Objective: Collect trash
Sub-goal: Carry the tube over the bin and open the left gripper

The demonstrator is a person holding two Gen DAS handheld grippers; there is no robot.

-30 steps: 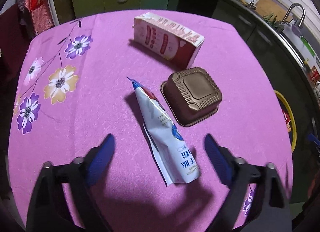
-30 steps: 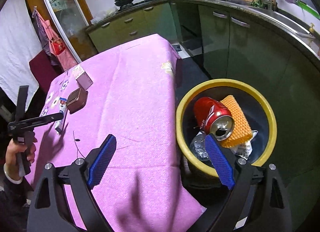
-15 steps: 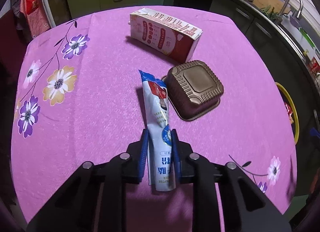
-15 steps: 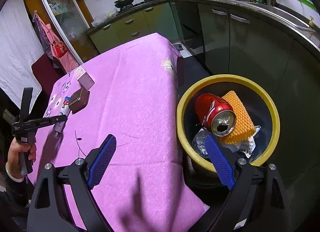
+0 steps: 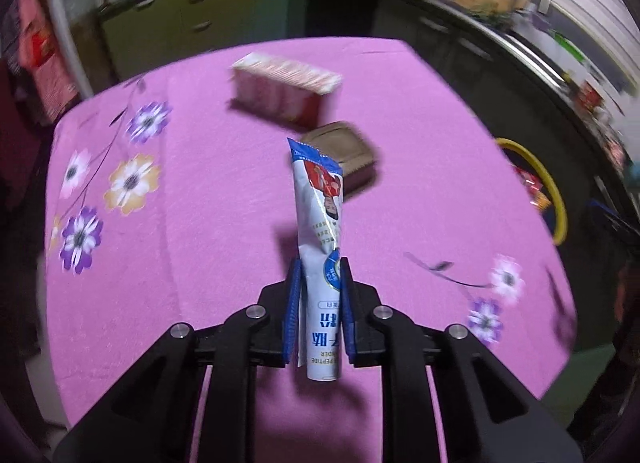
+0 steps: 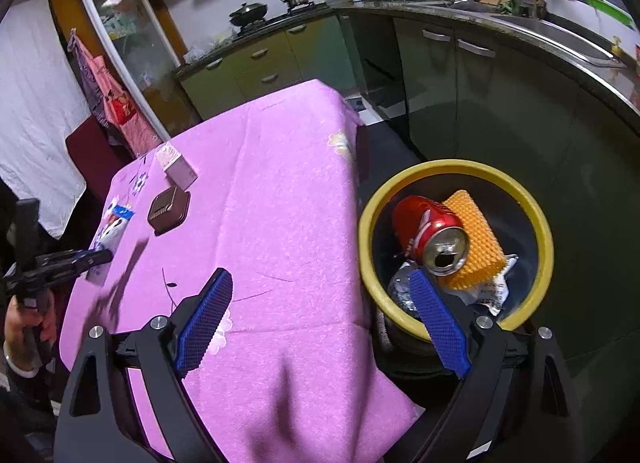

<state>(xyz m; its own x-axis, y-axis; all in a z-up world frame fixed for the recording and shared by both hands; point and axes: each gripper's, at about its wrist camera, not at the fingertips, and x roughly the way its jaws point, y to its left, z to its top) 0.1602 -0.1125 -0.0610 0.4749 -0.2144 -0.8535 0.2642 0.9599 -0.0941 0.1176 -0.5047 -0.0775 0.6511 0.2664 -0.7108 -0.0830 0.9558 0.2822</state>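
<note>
My left gripper (image 5: 319,269) is shut on a blue and white sachet (image 5: 319,215) and holds it lifted above the pink tablecloth (image 5: 200,247). A brown foil tray (image 5: 340,155) and a pink carton (image 5: 286,91) lie on the cloth beyond it. In the right wrist view the left gripper (image 6: 100,255) holds the sachet (image 6: 114,229) near the table's left edge. My right gripper (image 6: 320,287) is open and empty over the table's near edge, next to the yellow-rimmed bin (image 6: 532,219). The bin holds a red can (image 6: 430,229), an orange sponge (image 6: 476,245) and crumpled wrappers.
Dark kitchen cabinets (image 6: 480,75) and a counter with a sink stand behind the bin. The brown tray (image 6: 168,209) and the carton (image 6: 178,165) lie on the table's far left part. A flower print (image 5: 130,183) marks the cloth's left side. The bin's rim (image 5: 554,191) shows off the table's right edge.
My left gripper closed on the sachet and lifted it off the cloth, with the view blurred by motion. My right gripper stayed open and shifted slightly by the bin.
</note>
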